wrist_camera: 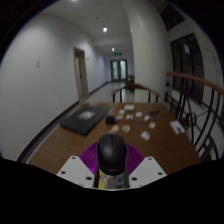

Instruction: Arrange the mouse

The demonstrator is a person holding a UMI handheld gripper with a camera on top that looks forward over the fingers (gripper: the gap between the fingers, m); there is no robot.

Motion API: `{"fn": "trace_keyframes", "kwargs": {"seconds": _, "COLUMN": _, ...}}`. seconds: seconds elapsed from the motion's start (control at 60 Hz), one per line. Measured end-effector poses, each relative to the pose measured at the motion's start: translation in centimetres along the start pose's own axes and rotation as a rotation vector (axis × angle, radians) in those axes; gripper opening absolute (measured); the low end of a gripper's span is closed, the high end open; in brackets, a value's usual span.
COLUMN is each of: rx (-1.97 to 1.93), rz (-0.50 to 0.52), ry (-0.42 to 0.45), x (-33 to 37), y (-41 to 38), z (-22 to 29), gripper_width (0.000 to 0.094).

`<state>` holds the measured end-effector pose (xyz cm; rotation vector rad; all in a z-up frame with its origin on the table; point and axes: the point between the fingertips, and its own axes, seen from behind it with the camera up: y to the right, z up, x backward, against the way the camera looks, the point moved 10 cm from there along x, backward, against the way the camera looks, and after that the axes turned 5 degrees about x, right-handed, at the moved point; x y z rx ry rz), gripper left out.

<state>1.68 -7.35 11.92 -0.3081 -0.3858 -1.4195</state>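
A black computer mouse [112, 152] sits between my gripper's two fingers, its rounded back facing the camera. My gripper [112, 162] is shut on it, with the purple pads [90, 158] pressing both of its sides. The mouse is held above the near end of a brown wooden table [70, 142]. The fingers' white bases show on either side below the mouse.
A dark flat laptop-like object [84, 121] lies on the table's left middle. Several small white cards [146, 134] and a small dark object [110, 120] are scattered beyond the fingers. Chairs [136, 94] stand at the far end. A railing [200, 110] runs along the right.
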Motion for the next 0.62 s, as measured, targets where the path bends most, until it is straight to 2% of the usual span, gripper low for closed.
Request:
{"fn": "trace_keyframes", "kwargs": {"seconds": 0.083, "rx": 0.014, "rz": -0.002, "ry": -0.101, "x": -2.8, "y": -1.9, "z": -3.2, "gripper_width": 0.0334}}
{"fn": "trace_keyframes", "kwargs": {"seconds": 0.183, "rx": 0.045, "rz": -0.035, "ry": -0.147, "x": -3.8, "y": -2.1, "z": -6.2, "gripper_width": 0.0345}}
{"fn": "trace_keyframes", "kwargs": {"seconds": 0.35, "rx": 0.129, "rz": -0.007, "ry": -0.159, "x": -3.4, "y": -1.6, "z": -6.4, "gripper_width": 0.053}}
{"fn": "trace_keyframes", "kwargs": {"seconds": 0.383, "rx": 0.153, "rz": 0.016, "ry": -0.175, "x": -3.0, "y": -1.4, "z": -6.4, "gripper_width": 0.0622}}
{"fn": "trace_keyframes", "kwargs": {"seconds": 0.417, "rx": 0.175, "rz": 0.046, "ry": -0.191, "x": -2.3, "y": -1.0, "z": -6.4, "gripper_width": 0.0658}}
{"fn": "trace_keyframes", "kwargs": {"seconds": 0.483, "rx": 0.194, "rz": 0.108, "ry": -0.175, "x": 0.0, "y": -0.2, "z": -5.7, "gripper_width": 0.0855}}
{"fn": "trace_keyframes", "kwargs": {"seconds": 0.617, "rx": 0.212, "rz": 0.173, "ry": -0.159, "x": 5.3, "y": 3.1, "z": -5.1, "gripper_width": 0.0848}}
